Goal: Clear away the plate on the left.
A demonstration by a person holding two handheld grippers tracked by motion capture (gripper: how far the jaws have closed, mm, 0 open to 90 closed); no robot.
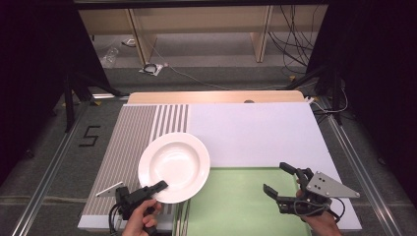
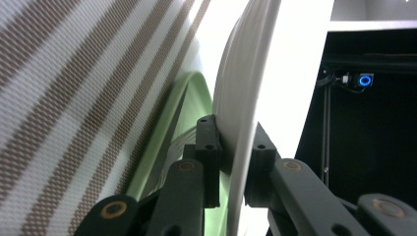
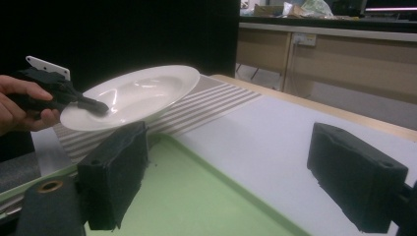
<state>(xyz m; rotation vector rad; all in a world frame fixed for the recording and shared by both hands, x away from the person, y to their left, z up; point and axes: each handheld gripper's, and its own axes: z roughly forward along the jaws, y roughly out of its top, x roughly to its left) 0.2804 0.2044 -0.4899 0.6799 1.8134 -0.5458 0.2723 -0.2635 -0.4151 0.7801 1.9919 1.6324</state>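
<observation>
The black pads (image 2: 209,147) of the left gripper (image 1: 156,188) clamp the near rim of the round white ceramic plate (image 1: 174,167), one pad on the upper face, one beneath. In the left gripper view the rim passes edge-on between both jaws, seated well in. In the right gripper view the plate (image 3: 130,96) hangs tilted, far edge high, clear of the brown-and-white striped placemat (image 1: 133,142) below it. The plate is at the near left of the white table (image 1: 255,132), its right edge overhanging the corner of the flat pale green tray (image 1: 236,201).

The right gripper (image 1: 282,179) hovers above the tray at the near right, its jaws spread wide with nothing between them, well apart from the plate.

Step in hand, as judged: carrying the plate by a single rim grip, probably toward the tray.

Procedure for a sound carry:
- Maintain clamping pressure; glazed ceramic is slick and the load hangs far from the pads.
- Move slowly and level the plate, as a steep tilt invites pivoting in the grip.
- Keep the far edge clear of the tray lip during travel.
- Lower until the plate base bears fully on a surface before releasing.
- Keep the right gripper ready to steady the opposite rim if the plate begins to rotate.
</observation>
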